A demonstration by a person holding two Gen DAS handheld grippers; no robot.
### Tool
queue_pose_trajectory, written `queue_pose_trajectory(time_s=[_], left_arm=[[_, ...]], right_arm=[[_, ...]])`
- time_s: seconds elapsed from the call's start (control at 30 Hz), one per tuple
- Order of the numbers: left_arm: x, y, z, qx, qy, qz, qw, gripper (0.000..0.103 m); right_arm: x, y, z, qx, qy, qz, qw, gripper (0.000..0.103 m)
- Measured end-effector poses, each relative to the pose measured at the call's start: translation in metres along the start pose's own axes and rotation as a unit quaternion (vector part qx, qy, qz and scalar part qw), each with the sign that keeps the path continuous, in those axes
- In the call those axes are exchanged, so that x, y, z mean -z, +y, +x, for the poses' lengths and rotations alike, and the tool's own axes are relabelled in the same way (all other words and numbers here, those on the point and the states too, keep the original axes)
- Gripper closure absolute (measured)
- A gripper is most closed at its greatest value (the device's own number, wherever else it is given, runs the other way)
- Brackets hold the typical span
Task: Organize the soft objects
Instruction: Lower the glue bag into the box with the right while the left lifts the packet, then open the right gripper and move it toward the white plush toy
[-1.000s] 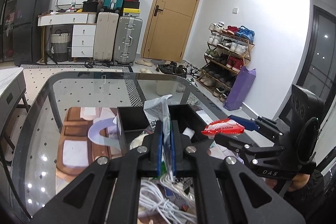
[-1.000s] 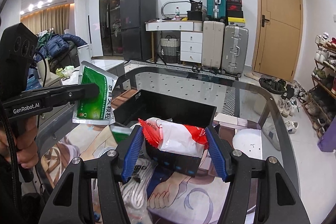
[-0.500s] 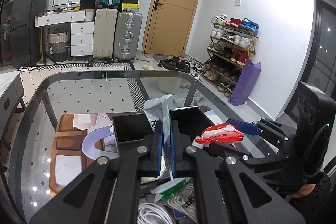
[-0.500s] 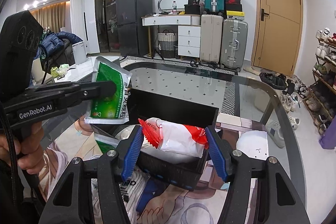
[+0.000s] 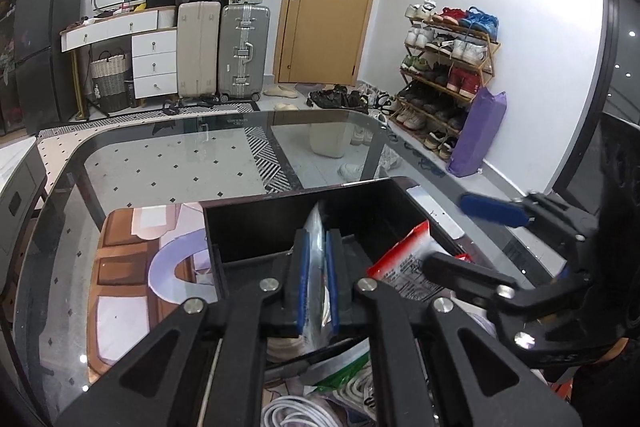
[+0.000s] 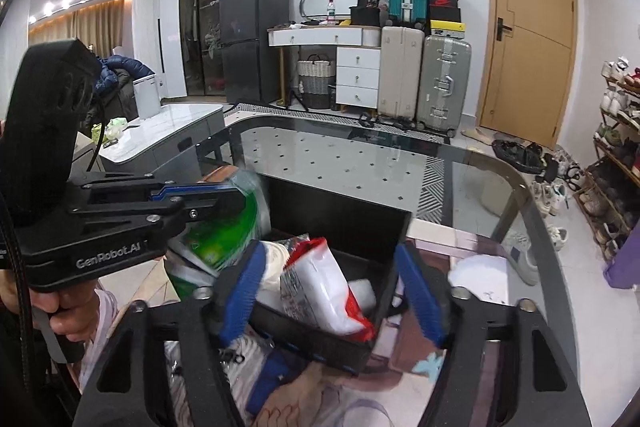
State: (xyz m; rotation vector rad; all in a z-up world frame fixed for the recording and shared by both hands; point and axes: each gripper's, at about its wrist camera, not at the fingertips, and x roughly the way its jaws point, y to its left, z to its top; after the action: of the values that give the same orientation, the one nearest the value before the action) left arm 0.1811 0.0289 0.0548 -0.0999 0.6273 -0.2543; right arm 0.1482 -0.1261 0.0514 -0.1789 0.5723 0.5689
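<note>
My left gripper (image 5: 318, 279): matt black plastic arms with bright metal bolt heads; the blue pads (image 5: 303, 283) look rubbery. Between them, a glossy foil-like green pouch (image 6: 224, 227), blurred in the right wrist view, so I take its finish as slick film. My right gripper (image 6: 328, 291): the same matt black plastic. Red-and-white packet (image 6: 320, 287): smooth, shiny plastic wrap. Black organizer box (image 5: 260, 227): matt, probably plastic. Surface (image 5: 180, 163): polished glass with sharp reflections. Mat (image 5: 124, 267) beneath the box: smooth printed sheet. White cable (image 5: 296, 411): satin plastic sheath.
</note>
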Motion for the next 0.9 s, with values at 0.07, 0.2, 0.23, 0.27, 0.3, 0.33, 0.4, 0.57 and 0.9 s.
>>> queue_pose_trajectory(time_s=[0.07, 0.2, 0.23, 0.27, 0.3, 0.33, 0.4, 0.57, 0.9], left_arm=[[0.001, -0.001, -0.005, -0.005, -0.001, 0.001, 1.0000, 0.077], [0.006, -0.003, -0.022, -0.013, -0.009, 0.000, 0.9999, 0.055], [0.007, -0.003, -0.026, -0.020, -0.007, 0.001, 0.9998, 0.053], [0.009, -0.004, -0.028, -0.024, -0.004, 0.002, 0.9997, 0.050], [0.012, -0.004, -0.031, -0.029, -0.001, 0.002, 0.9996, 0.046], [0.014, -0.003, -0.034, -0.033, -0.002, 0.000, 0.9995, 0.028], [0.021, 0.000, -0.044, -0.042, -0.012, -0.015, 0.9990, 0.000], [0.040, 0.006, -0.056, -0.051, -0.008, -0.037, 0.9980, 0.000], [0.072, -0.001, -0.068, -0.064, 0.004, -0.019, 0.9977, 0.000]], right_arm=[[0.004, -0.002, -0.011, 0.003, -0.006, 0.004, 1.000, 0.024], [0.014, -0.008, -0.028, 0.014, -0.004, 0.016, 1.000, 0.013], [0.016, -0.010, -0.032, 0.016, -0.002, 0.020, 1.000, 0.007], [0.020, -0.013, -0.037, 0.020, -0.001, 0.028, 0.999, 0.003], [0.023, -0.014, -0.041, 0.022, -0.002, 0.033, 0.999, 0.001], [0.026, -0.015, -0.045, 0.020, -0.003, 0.036, 0.999, 0.001], [0.035, -0.015, -0.052, 0.011, 0.002, 0.041, 0.999, 0.001], [0.055, -0.009, -0.062, 0.008, 0.013, 0.034, 0.999, 0.001], [0.075, 0.022, -0.065, -0.007, 0.046, -0.022, 0.999, 0.001]])
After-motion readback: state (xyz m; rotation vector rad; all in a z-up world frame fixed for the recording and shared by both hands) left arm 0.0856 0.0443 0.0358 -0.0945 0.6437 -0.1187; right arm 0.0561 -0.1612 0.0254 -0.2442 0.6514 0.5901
